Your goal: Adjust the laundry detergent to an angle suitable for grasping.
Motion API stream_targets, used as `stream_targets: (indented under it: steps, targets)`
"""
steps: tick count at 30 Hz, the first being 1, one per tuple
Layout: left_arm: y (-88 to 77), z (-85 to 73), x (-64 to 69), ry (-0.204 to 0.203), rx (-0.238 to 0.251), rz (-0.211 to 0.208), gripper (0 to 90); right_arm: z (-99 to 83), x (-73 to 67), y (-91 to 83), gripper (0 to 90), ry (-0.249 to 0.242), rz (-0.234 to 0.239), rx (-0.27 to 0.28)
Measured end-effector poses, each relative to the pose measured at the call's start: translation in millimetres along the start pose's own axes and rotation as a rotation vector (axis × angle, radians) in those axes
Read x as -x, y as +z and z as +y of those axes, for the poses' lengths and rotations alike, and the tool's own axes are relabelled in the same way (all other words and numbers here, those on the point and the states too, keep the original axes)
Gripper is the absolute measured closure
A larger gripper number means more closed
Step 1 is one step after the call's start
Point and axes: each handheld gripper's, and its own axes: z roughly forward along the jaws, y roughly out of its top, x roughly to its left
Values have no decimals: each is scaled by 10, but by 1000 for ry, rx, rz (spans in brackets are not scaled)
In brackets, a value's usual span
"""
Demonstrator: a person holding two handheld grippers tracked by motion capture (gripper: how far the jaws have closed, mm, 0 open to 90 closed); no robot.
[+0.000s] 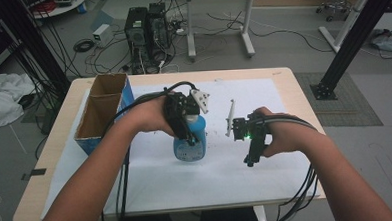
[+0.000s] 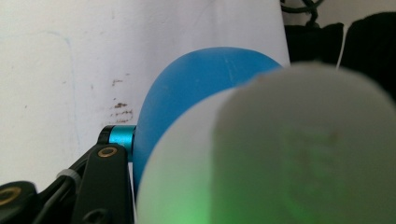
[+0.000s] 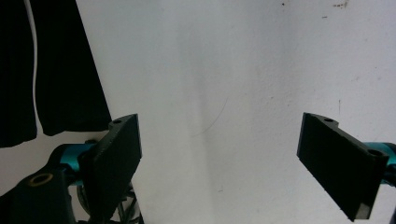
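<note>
Cluttered floor with computer towers point(image 1: 148, 30) and cables lying beyond the counter point(image 1: 282, 79), white sheet point(image 1: 237, 174) covering most of its top. Standing at the far left edge, an open cardboard box point(image 1: 101, 112). Clamping the blue bottle point(image 1: 190, 143) just right of the box, the left hand-held gripper point(image 1: 184, 123), jaws closed tight on it, white cap point(image 2: 280, 154) looming close in the left gripper view. Lying between the two hands, a small white stick-like piece point(image 1: 230, 118). Hovering over bare sheet, the right hand-held gripper point(image 3: 219, 158), jaws spread wide, gripping nothing.
</note>
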Motion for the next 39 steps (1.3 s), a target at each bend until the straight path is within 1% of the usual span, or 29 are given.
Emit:
stream_targets:
  steps: [1,2,3,4,5,6,7,9,11,12,13,14,15,17,21,24,25,28,32,33,34,35,36,37,38,39]
  targets:
    - [12,3,13,17,-3,-6,441,1,-5,-7,130,1,9,-3]
    - [12,3,13,17,-3,-6,441,1,-5,-7,130,1,9,-3]
    - [36,14,24,32,-12,-16,441,3,-12,-7,130,1,13,-1]
    - [36,14,24,32,-12,-16,441,3,-12,-7,130,1,13,-1]
    - [49,20,29,42,-18,-19,441,5,-21,-1,130,11,-1,-2]
    - [73,28,39,66,-27,-19,441,7,-20,9,130,4,1,0]
    - [73,28,39,66,-27,-19,441,8,-21,13,130,2,5,1]
    - [96,21,46,98,-27,-28,441,13,-30,18,130,3,-2,1]
    - [96,21,46,98,-27,-28,441,15,-31,19,130,-1,2,2]
    - [106,5,47,125,-26,-41,441,15,-31,19,130,-1,2,2]
    - [106,5,47,125,-26,-41,441,15,-31,19,130,-1,2,2]
    - [118,-18,61,171,-25,-60,441,17,-41,8,130,-3,13,-2]
    - [127,-34,64,189,-24,-73,441,14,-41,10,130,0,8,1]
    - [132,-52,69,214,-23,-81,442,6,-38,12,130,-1,10,0]
    - [160,-83,81,242,-12,-93,441,-2,-43,33,130,5,2,-3]
    - [190,-94,98,260,-9,-113,441,-2,-48,26,130,4,8,-5]
    - [190,-94,98,260,-9,-113,441,-2,-48,26,130,4,8,-5]
    - [210,-100,122,293,-2,-119,442,2,-50,24,130,-2,6,-1]
    - [231,-105,143,318,3,-136,442,8,-63,21,130,-1,10,-5]
    - [238,-105,143,319,0,-139,442,15,-67,31,130,-4,0,-2]
    - [247,-109,146,321,1,-141,442,15,-67,31,130,-4,0,-2]
    - [255,-111,147,330,-1,-142,443,19,-75,27,130,-1,10,-5]
    - [265,-115,150,333,0,-146,443,24,-80,34,130,1,-3,-1]
    - [280,-121,152,332,2,-150,443,30,-87,41,130,0,-3,-1]
    - [299,-126,156,342,1,-155,443,30,-87,41,130,0,-3,-1]
    - [309,-128,157,351,-1,-158,443,34,-87,40,130,-6,9,-4]
